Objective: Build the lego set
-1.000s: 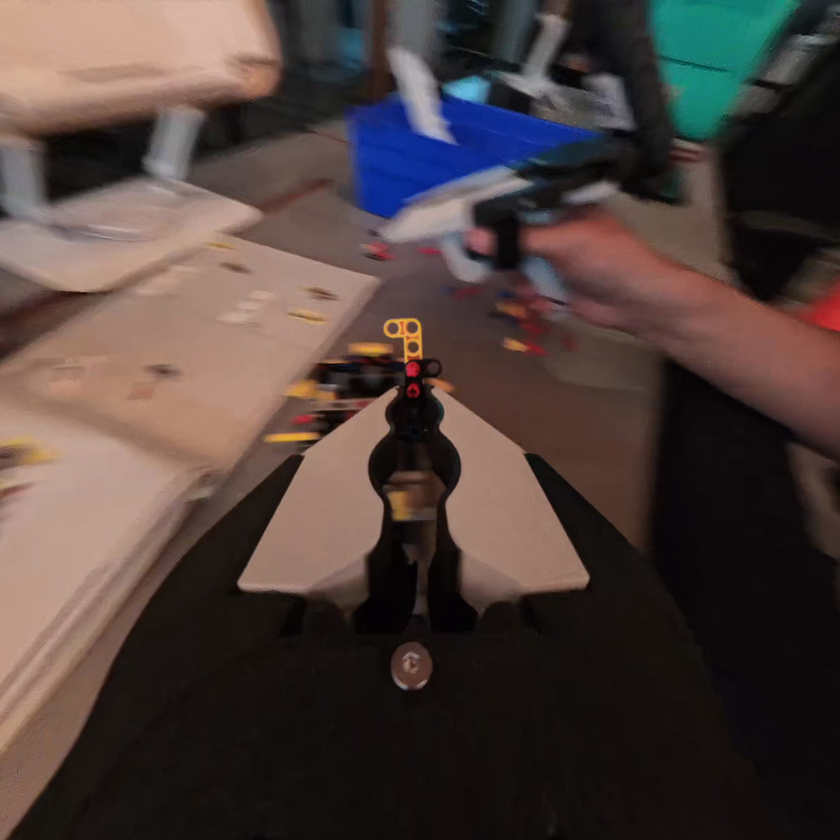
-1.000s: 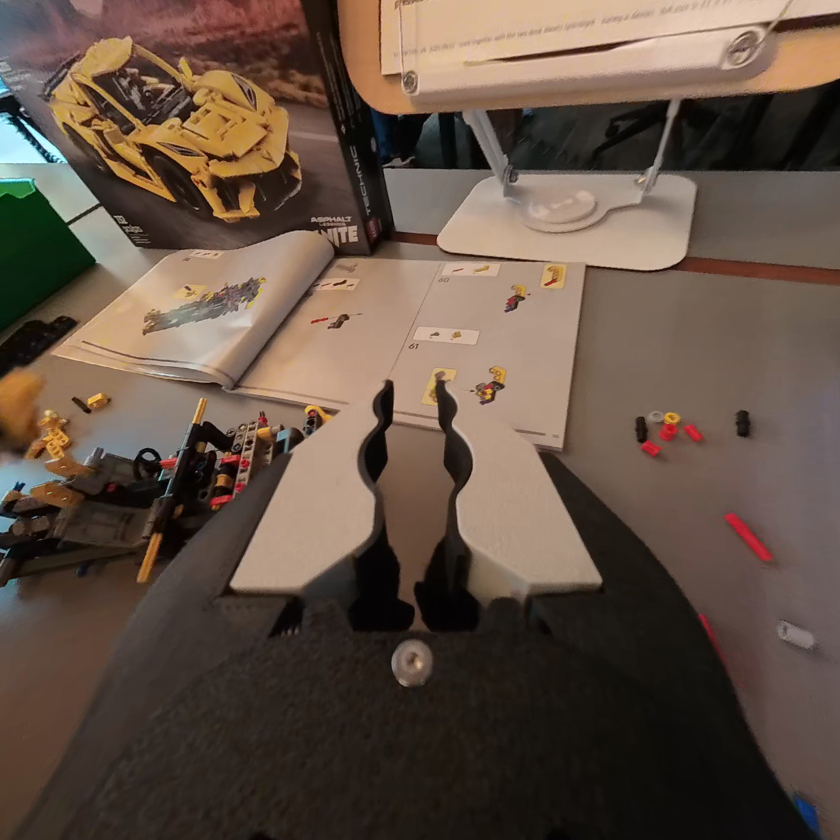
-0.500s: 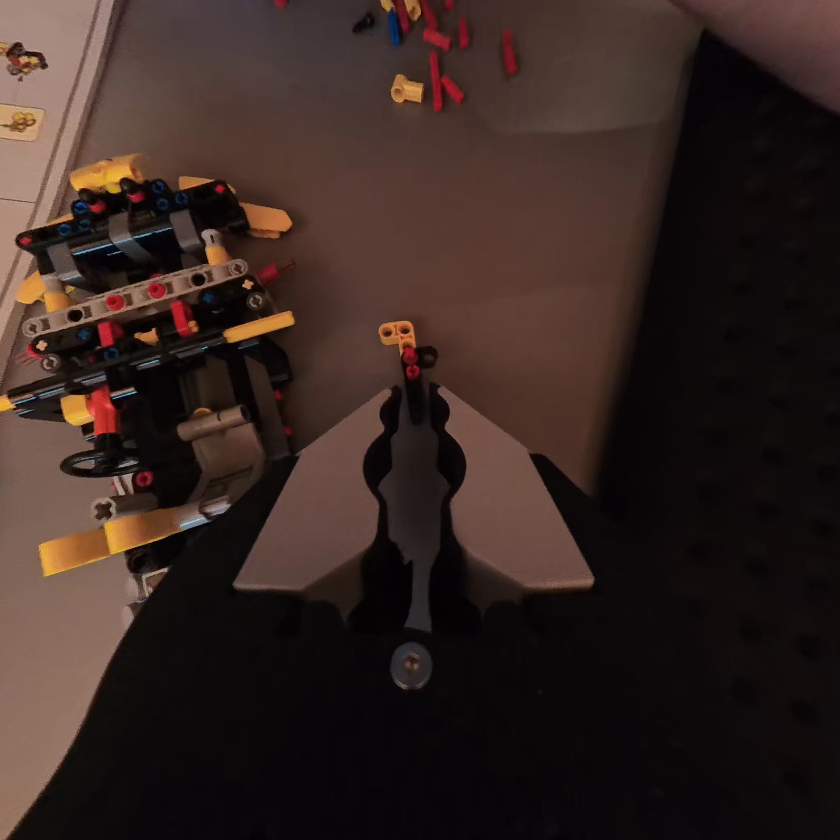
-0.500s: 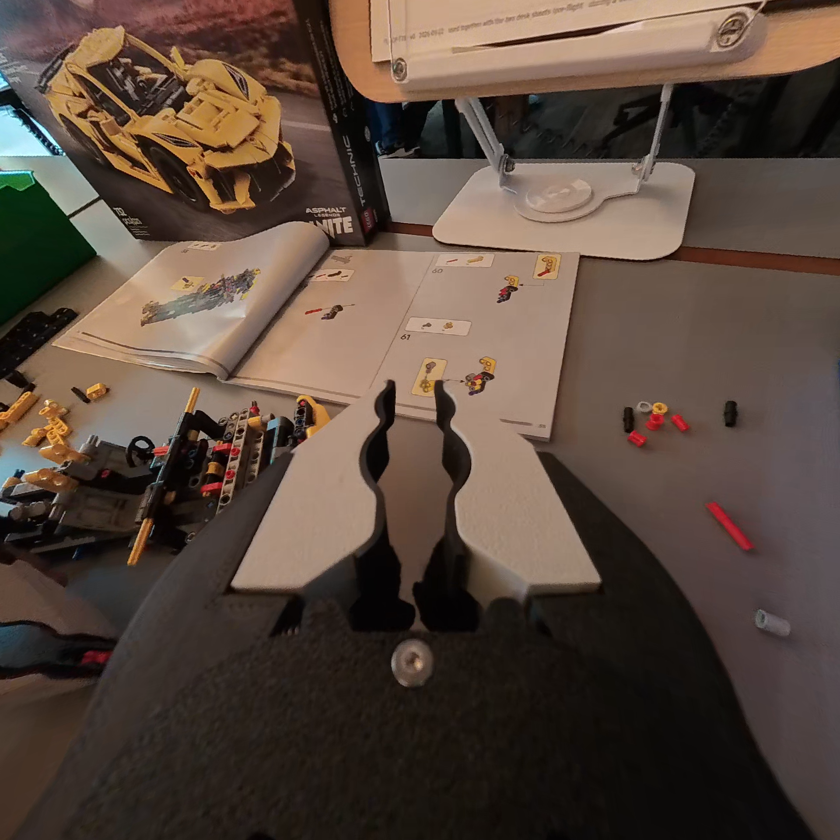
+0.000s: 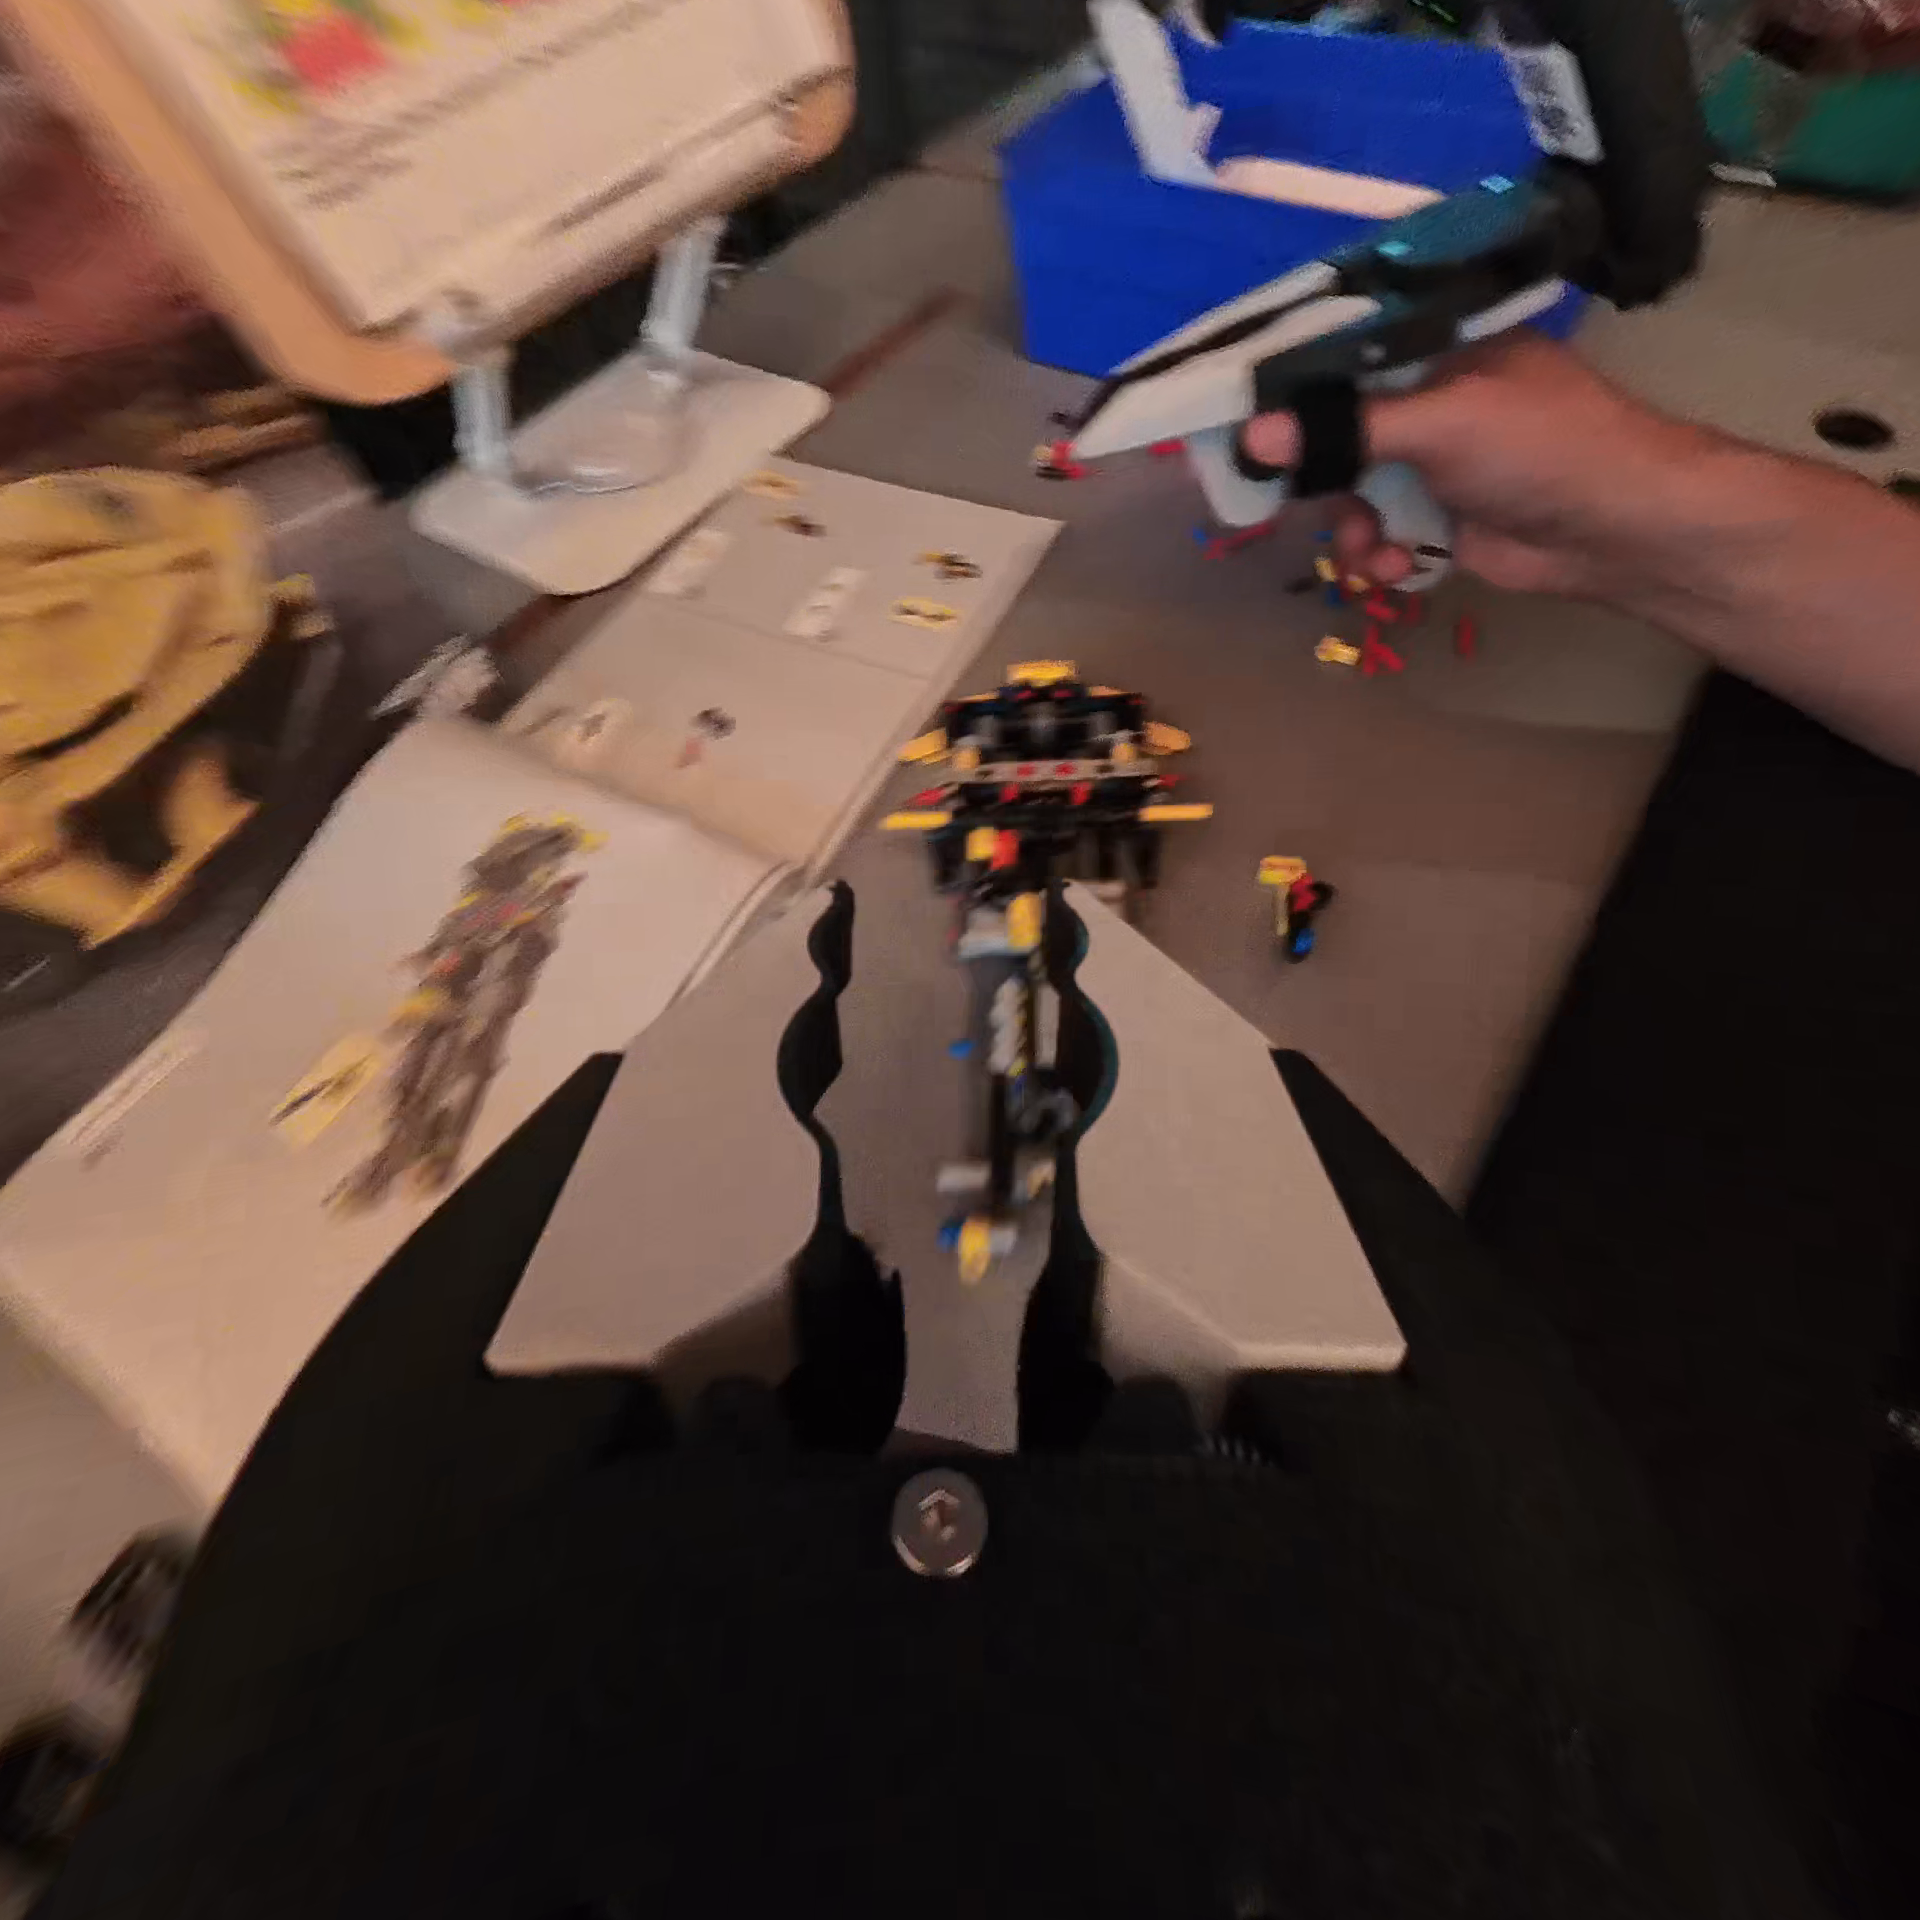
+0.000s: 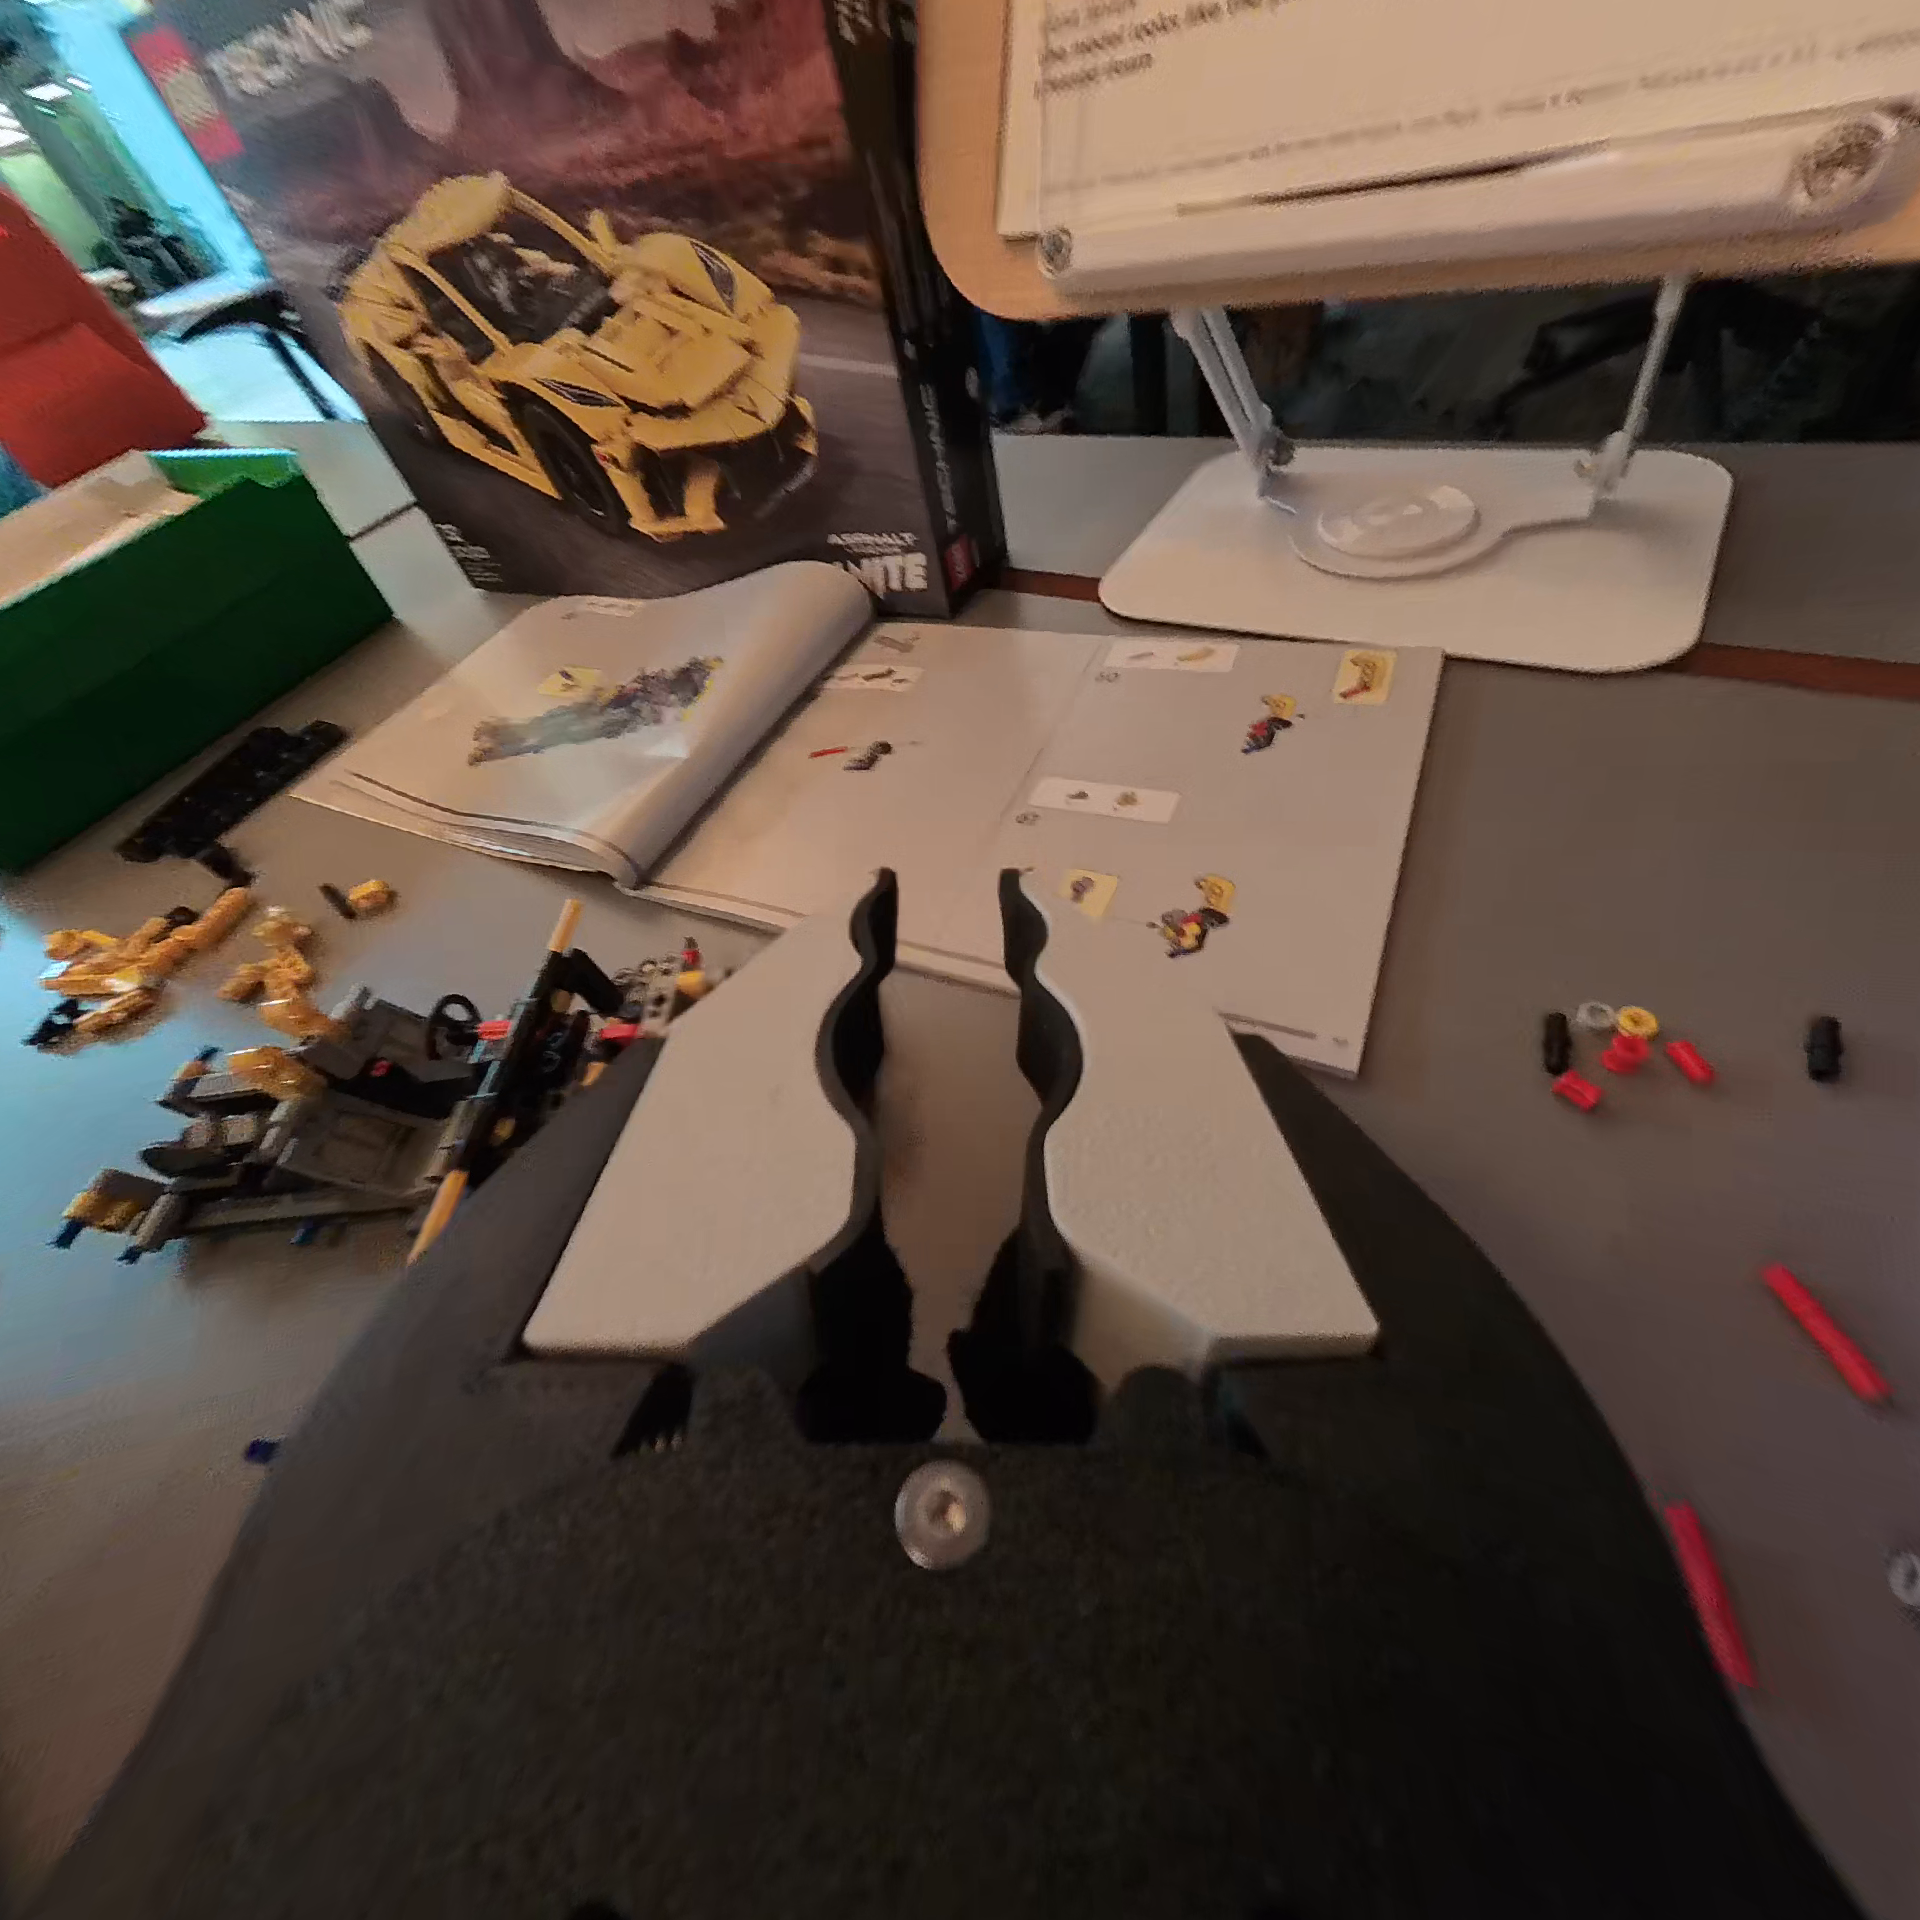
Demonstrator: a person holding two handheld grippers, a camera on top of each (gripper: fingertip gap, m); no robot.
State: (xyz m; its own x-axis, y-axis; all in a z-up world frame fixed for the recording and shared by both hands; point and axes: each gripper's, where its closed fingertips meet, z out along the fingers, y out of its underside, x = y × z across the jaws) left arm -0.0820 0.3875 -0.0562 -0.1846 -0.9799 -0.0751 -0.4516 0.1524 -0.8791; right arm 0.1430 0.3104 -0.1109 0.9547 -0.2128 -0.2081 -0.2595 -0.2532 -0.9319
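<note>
Left gripper (image 5: 951,904): jaws held apart, nothing gripped, above the part-built model (image 5: 1044,790).
Right gripper (image 6: 948,888): jaws parted, nothing held.

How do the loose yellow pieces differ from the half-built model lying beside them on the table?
The loose yellow pieces lie scattered and separate; the half-built model is one joined assembly. The pieces are all yellow, while the model mixes grey, black, yellow and red parts. Each piece is small; the model is far larger. Both rest on the grey table, with no gripper touching them.
</note>
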